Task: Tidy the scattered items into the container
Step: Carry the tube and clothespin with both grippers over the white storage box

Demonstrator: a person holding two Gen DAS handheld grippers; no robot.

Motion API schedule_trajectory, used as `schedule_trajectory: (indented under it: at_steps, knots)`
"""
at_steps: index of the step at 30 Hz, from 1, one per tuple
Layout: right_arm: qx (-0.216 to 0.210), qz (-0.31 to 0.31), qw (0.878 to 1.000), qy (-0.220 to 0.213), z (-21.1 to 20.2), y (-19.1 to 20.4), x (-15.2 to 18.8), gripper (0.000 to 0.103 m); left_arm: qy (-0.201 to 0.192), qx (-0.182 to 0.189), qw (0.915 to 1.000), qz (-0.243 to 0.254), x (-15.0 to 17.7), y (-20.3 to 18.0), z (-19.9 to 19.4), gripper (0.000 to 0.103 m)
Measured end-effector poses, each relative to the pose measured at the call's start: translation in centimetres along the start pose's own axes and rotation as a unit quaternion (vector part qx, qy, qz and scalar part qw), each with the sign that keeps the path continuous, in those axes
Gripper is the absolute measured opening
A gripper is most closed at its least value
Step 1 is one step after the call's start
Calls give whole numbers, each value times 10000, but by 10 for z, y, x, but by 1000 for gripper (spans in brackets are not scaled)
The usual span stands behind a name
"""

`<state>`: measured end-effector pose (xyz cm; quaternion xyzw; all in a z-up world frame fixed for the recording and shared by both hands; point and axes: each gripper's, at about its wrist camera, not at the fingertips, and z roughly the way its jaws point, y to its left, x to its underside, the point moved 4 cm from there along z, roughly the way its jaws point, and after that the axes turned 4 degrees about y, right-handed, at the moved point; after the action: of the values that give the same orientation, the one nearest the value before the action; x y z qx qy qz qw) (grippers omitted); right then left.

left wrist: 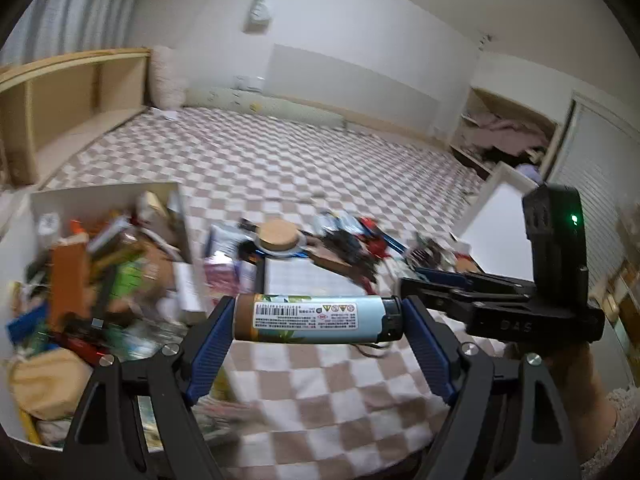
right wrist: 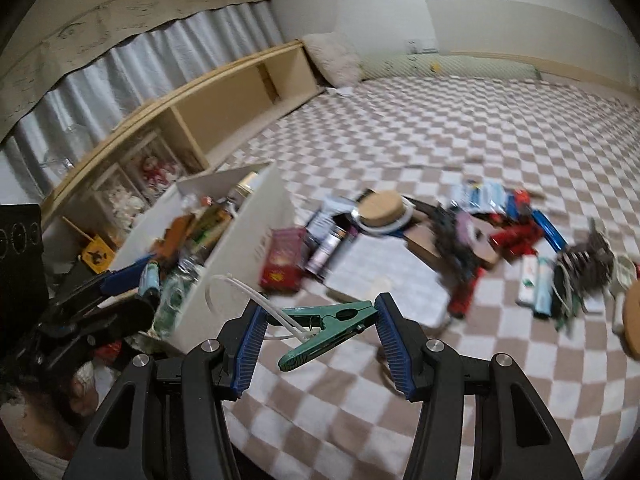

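Left wrist view has your left gripper [left wrist: 318, 316] clamped on a lighter [left wrist: 316, 317], a pale blue cylinder with a barcode label and a black cap; it lies crosswise between the blue pads [left wrist: 210, 344], its brown base against the pad at 9 o'clock and its cap against the pad at 3 o'clock, lifted clear of the checkered blanket [left wrist: 320, 168]. At 9 o'clock of that gripper sits the white container [left wrist: 108, 192], already crowded with an orange box, green packets and other blurred oddments you cannot name for sure. Beyond the lighter, at 12 o'clock, the scattered pile begins: a cork-topped lid [left wrist: 279, 236] on a white ring, with red and black pieces trailing toward 2 o'clock. Your right gripper shows at 3 o'clock in this view, a green light glowing on its body. Right wrist view has your right gripper [right wrist: 318, 330] closed on a green clothespin [right wrist: 328, 326], which hangs tilted between the pads, its nose against the pad at 3 o'clock and its handles pointing toward 7 o'clock, with a white zip tie [right wrist: 256, 300] looped at its 9 o'clock side. The container stands at 10 o'clock of this gripper, its white wall [right wrist: 256, 232] facing you. A dark red box [right wrist: 284, 260] leans against that wall outside, and the remaining clutter spreads from 12 to 3 o'clock on the blanket.
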<state>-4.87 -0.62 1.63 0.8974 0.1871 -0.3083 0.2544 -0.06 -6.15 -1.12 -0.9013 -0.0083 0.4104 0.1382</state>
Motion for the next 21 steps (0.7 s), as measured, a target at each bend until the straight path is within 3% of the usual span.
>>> schedule_trajectory:
  at_steps: [6, 11, 16, 21]
  knots:
    - [-268, -119, 9995, -79, 7, 29, -24, 56, -281, -450, 9980, -356, -12, 51, -34, 82]
    - [-535, -256, 9982, -107, 18, 56, -41, 56, -393, -1090, 9911, -654, -14, 97, -64, 82]
    - [-740, -372, 9966, -43, 30, 75, -46, 56, -207, -1417, 9846, -1000, -4, 135, -82, 82]
    - [-989, -474, 9939, 102, 45, 94, -48, 56, 200, -1610, 9819, -978, 17, 143, -78, 82]
